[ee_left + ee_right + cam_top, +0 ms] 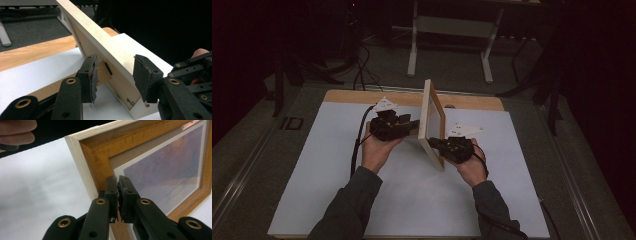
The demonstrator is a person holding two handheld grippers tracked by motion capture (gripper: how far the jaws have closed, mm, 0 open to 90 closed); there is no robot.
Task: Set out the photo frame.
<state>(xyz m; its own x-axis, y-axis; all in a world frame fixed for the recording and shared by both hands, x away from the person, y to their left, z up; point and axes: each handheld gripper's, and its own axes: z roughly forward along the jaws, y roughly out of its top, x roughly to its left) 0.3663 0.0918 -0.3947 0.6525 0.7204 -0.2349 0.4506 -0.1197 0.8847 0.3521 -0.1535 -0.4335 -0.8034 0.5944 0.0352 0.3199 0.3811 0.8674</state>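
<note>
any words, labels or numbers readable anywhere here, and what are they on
No text can be read.
Small dark marks on the grey plates of the left gripper and the right gripper: too small to read.
A pale tag at the top corner of the picture frame, behind the glass: too blurred to read.
The print in the frame shows a blurred purple scene with no lettering to make out.

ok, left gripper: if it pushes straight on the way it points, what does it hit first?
Probably the back of the picture frame. The left gripper is open, its jaws straddling the brown stand flap on that back; depth is unclear.
</note>
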